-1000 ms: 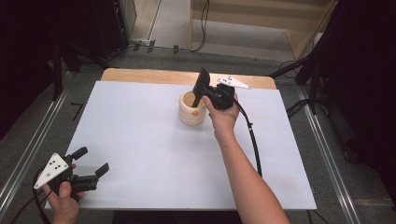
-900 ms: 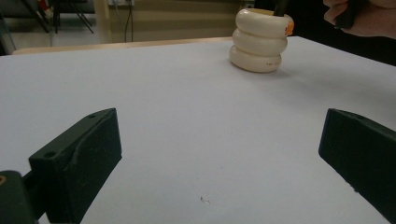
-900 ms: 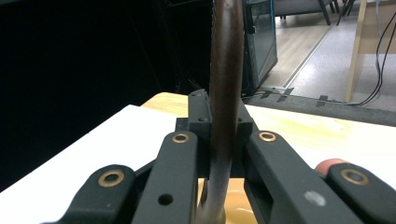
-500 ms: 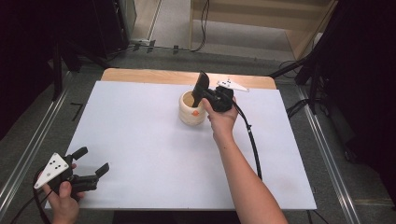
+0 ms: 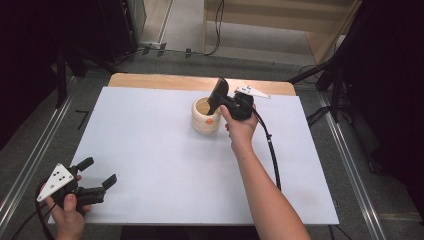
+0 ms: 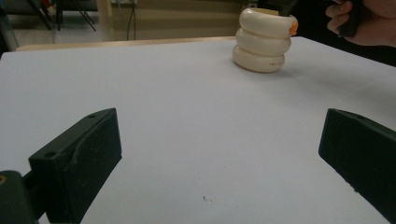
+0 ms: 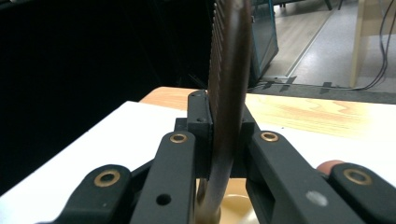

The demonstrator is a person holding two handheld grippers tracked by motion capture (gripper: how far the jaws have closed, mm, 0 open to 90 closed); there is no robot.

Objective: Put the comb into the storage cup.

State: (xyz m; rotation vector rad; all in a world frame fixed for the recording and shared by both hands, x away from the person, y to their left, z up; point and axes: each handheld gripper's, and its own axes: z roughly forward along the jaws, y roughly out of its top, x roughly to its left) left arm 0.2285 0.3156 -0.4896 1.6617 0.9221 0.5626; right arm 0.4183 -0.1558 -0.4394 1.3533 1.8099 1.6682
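A cream ribbed cup (image 5: 205, 119) with an orange mark stands on the white sheet (image 5: 150, 150) at the back middle; it also shows far off in the left gripper view as the cup (image 6: 264, 42). My right gripper (image 5: 222, 103) is right above the cup's rim, shut on a dark flat toothed piece like a comb (image 5: 218, 89). The comb (image 7: 229, 70) stands upright between the jaws of my right gripper (image 7: 224, 140), and its lower end reaches down into the cup. My left gripper (image 5: 99, 170) rests open near the front left corner, with nothing between its jaws (image 6: 219, 140).
A wooden tabletop strip (image 5: 160, 81) shows behind the sheet. Metal rails (image 5: 345, 150) run along both sides. The right gripper's black cable (image 5: 272, 150) trails across the sheet beside the person's forearm.
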